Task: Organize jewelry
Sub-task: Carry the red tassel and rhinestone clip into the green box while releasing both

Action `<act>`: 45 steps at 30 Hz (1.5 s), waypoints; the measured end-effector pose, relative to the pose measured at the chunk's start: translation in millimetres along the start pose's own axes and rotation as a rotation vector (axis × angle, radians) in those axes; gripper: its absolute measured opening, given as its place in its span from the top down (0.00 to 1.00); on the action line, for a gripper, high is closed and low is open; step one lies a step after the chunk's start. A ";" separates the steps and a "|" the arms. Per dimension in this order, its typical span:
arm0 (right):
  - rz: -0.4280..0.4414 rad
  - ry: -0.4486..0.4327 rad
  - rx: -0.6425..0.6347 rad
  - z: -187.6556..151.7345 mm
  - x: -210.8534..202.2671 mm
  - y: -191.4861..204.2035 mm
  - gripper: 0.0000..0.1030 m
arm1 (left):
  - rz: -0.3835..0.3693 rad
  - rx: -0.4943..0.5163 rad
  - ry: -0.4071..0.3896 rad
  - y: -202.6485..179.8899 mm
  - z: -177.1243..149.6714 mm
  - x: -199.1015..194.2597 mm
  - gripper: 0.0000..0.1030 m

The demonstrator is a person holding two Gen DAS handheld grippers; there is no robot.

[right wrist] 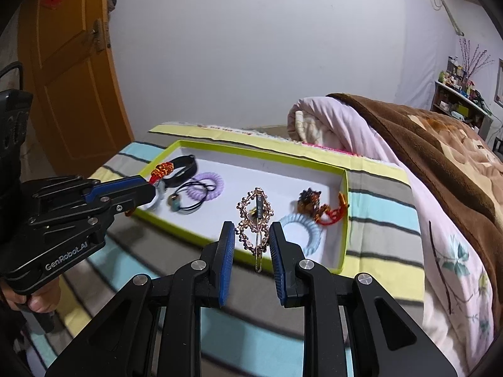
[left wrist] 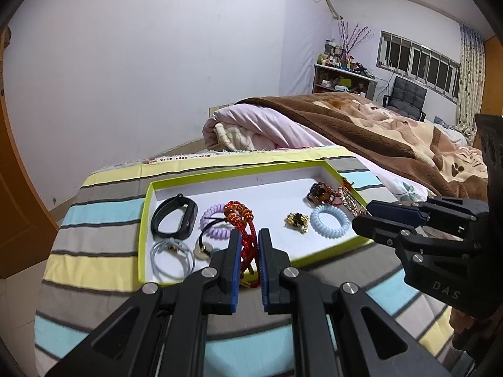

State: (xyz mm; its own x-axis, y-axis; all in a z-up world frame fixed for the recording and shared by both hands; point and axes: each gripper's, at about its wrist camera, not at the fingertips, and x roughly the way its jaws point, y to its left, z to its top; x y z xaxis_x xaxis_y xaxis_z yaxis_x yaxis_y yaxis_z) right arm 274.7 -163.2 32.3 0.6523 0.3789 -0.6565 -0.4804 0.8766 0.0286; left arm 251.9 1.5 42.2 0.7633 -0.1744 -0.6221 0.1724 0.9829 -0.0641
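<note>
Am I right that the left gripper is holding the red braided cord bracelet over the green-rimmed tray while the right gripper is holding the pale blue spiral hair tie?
Not quite. The right gripper holds the rose-gold rhinestone hair clip, as the right wrist view shows; the pale blue spiral hair tie lies in the green-rimmed tray. The left gripper does hold the red braided cord bracelet there.

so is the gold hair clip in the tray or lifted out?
Lifted: the gold hair clip hangs between the right gripper fingers, above the tray near edge.
</note>
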 end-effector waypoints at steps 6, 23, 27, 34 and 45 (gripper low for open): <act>-0.013 0.039 0.010 7.1 34.1 -11.8 0.78 | 0.000 0.005 0.031 2.6 4.9 28.7 0.89; -0.007 0.115 0.032 6.7 76.5 -26.6 0.77 | -0.016 0.007 0.107 6.4 -6.3 67.3 0.89; -0.009 0.116 0.031 6.3 76.4 -26.1 0.77 | -0.015 0.008 0.107 6.7 -6.5 67.0 0.89; -0.005 0.096 0.038 4.4 68.0 -25.4 0.70 | -0.025 -0.001 0.106 6.0 -6.5 65.6 0.77; 0.004 0.039 0.048 0.2 28.9 -18.4 0.70 | -0.012 -0.023 0.073 7.4 -10.7 39.0 0.77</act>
State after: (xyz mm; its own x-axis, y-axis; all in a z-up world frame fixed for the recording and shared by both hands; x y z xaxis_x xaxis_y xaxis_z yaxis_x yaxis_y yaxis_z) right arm 302.5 -168.2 13.0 0.6261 0.3715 -0.6855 -0.4537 0.8886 0.0672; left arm 276.3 2.7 9.1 0.7137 -0.1822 -0.6764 0.1662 0.9820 -0.0893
